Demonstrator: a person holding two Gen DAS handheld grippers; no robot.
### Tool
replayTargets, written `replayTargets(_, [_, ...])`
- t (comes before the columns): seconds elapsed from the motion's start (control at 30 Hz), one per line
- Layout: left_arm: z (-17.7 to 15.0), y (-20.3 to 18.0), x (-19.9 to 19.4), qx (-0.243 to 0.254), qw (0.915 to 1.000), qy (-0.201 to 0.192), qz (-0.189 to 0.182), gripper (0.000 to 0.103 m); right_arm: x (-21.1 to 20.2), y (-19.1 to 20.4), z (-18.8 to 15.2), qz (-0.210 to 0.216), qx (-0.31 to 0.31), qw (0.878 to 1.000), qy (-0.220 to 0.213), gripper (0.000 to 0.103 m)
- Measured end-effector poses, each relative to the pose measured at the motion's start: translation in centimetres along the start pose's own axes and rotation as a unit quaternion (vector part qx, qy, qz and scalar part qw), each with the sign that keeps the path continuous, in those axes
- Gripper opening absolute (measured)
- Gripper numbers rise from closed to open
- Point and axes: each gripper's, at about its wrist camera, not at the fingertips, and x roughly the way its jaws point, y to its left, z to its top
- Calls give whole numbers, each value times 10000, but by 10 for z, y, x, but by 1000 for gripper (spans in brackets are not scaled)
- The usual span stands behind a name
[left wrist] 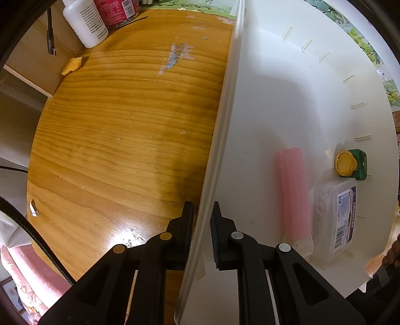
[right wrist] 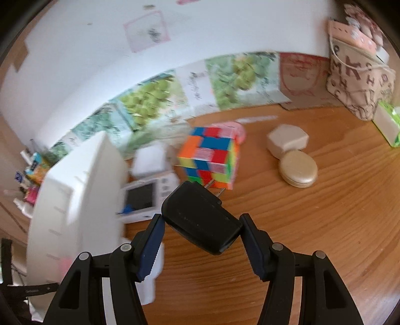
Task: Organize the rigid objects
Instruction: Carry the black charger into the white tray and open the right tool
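Note:
My left gripper (left wrist: 202,225) is shut on the rim of a white plastic bin (left wrist: 262,100), one finger outside, one inside. In the bin lie a pink ribbed roller (left wrist: 293,190), a clear box of swabs (left wrist: 335,215) and a small green jar with a yellow lid (left wrist: 350,163). My right gripper (right wrist: 202,225) is shut on a black plug adapter (right wrist: 200,217) with its two prongs pointing away, held above the wooden table. The white bin (right wrist: 75,187) stands tilted at the left of that view. A colourful puzzle cube (right wrist: 208,157) sits just beyond the adapter.
On the table are a beige lidded box (right wrist: 287,142) and a round gold case (right wrist: 298,168), a white device with a dark screen (right wrist: 141,197), a patterned bag (right wrist: 360,80), a white bottle (left wrist: 85,22), a red can (left wrist: 117,10) and a yellow piece (left wrist: 72,65).

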Motion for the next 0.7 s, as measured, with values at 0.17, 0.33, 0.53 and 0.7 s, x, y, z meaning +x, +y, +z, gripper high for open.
replayTargets(0.17, [0, 1, 0, -32, 10000, 9, -43, 15, -16, 26, -2, 466, -355, 9981, -208, 62])
replayTargets(0.33, [2, -1, 1, 2, 10000, 13, -4, 15, -27, 56, -6, 856, -818, 9924, -344, 62])
replayTargets(0.53, [4, -6, 0, 126, 9999, 51, 24, 15, -37, 97, -19, 1114, -1466, 9821, -388, 62])
replayTargets(0.7, [5, -11, 1, 155, 9999, 39, 15, 15, -39, 133, -35, 1418, -2015, 9688, -276, 62])
